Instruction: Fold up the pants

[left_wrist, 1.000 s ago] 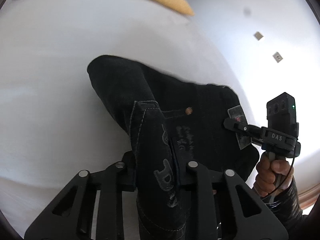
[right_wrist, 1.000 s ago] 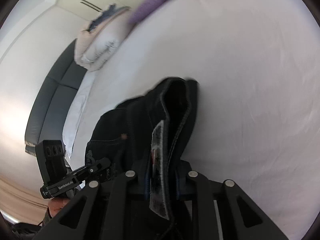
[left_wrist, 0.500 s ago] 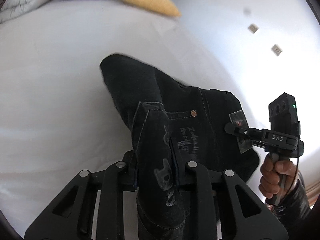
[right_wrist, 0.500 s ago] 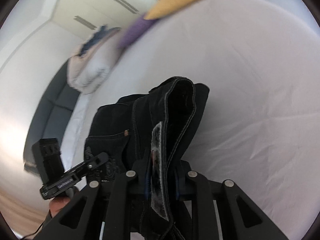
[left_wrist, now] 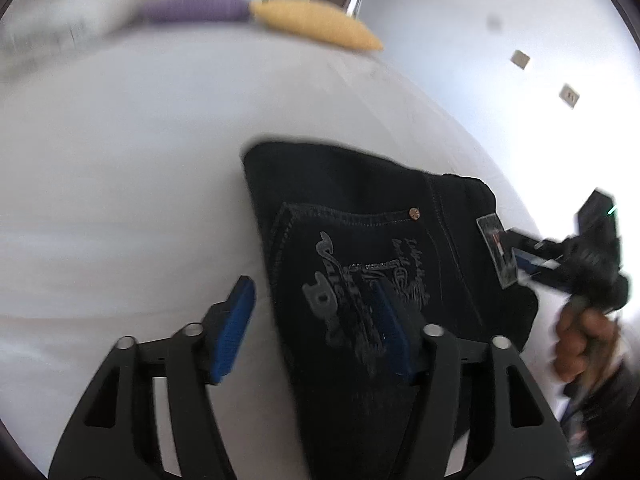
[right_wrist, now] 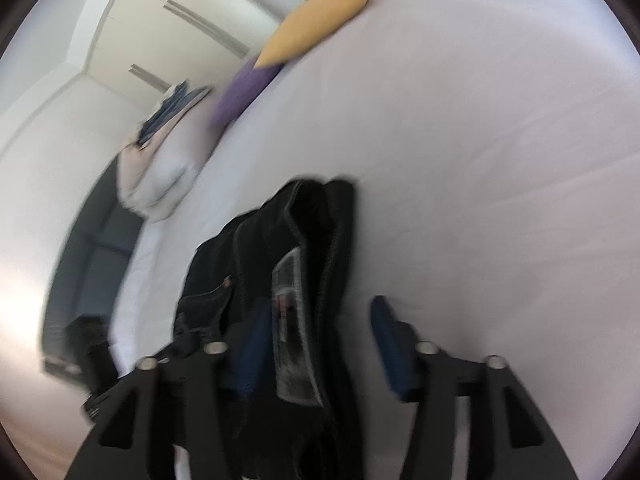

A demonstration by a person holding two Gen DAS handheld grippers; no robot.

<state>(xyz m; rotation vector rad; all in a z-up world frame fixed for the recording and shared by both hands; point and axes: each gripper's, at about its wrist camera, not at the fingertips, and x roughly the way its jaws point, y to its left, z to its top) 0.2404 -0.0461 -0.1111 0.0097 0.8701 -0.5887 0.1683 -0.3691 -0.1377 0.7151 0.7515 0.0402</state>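
Left wrist view shows the black pants (left_wrist: 360,240) folded into a compact bundle on the white bed (left_wrist: 120,200), back pocket up, with grey script printing on the pocket too blurred to read, a copper rivet (left_wrist: 414,213) at the pocket corner and a waistband patch (left_wrist: 498,254) whose red mark is illegible. The left gripper (left_wrist: 316,320) stands wide open; its blue pads straddle the near edge of the bundle, one over bare sheet, the other over the pocket print, gripping nothing. At the far right of that view the right gripper (left_wrist: 536,258), blurred, sits at the patch end of the waistband. Right wrist view shows the right gripper (right_wrist: 320,344) also spread wide, the patch (right_wrist: 290,320) and waistband lying loose between its fingers, closer to the left one. The bundle's long axis runs away from both cameras toward a yellow pillow (right_wrist: 316,24) and a purple pillow (right_wrist: 240,92) at the bed's far end.
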